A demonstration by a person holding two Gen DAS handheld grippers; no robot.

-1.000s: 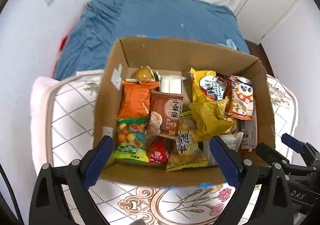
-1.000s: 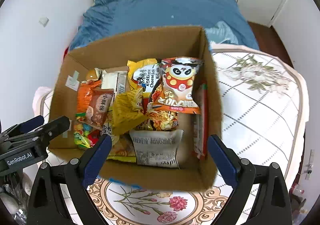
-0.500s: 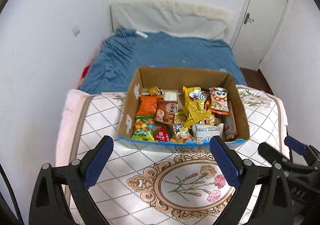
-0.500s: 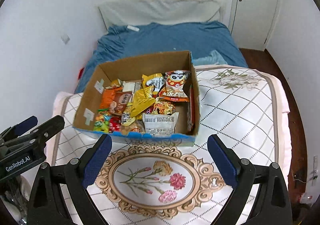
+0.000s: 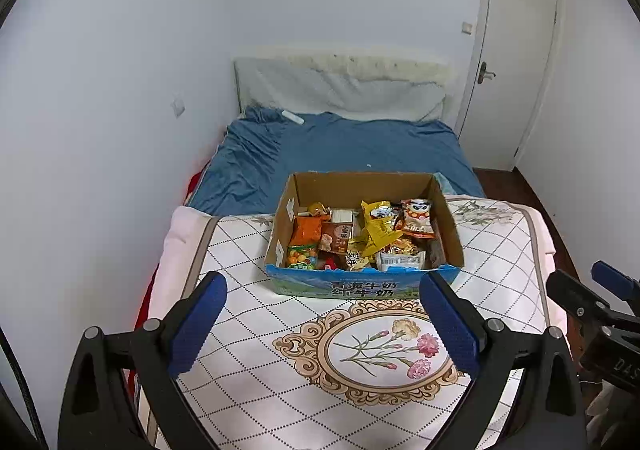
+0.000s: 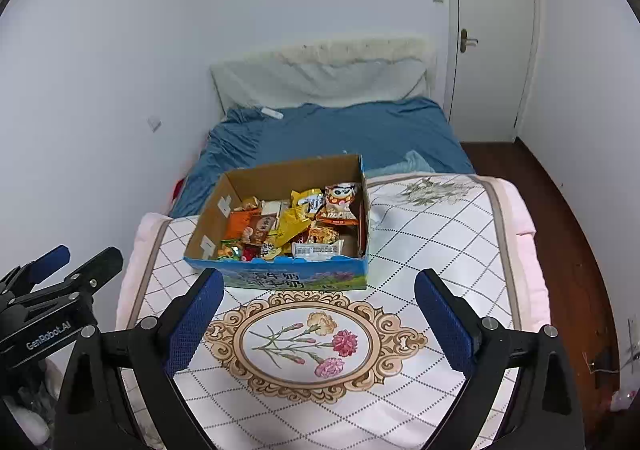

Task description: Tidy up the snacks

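An open cardboard box (image 5: 362, 287) (image 6: 296, 279) with a blue printed front stands on a quilted table cover. It holds several snack packets: an orange bag (image 5: 306, 231), a yellow bag (image 5: 378, 232) (image 6: 294, 224), a panda-print bag (image 5: 416, 219) (image 6: 340, 204) and a white barcode packet (image 6: 318, 249). My left gripper (image 5: 322, 314) is open and empty, well short of the box. My right gripper (image 6: 316, 310) is likewise open and empty, near the box's front. Each gripper also shows at the other view's edge.
The white diamond-pattern cover (image 6: 432, 234) carries a floral oval medallion (image 5: 384, 346) near me. Behind the table lies a bed with a blue sheet (image 5: 340, 146) and a white headboard cushion. A white door (image 5: 516, 62) stands at the right, with dark wood floor (image 6: 560, 202) beside the table.
Both grippers have pulled back and up from right above the box. The box now looks small and far, and the whole room has come into view. Both stay open.
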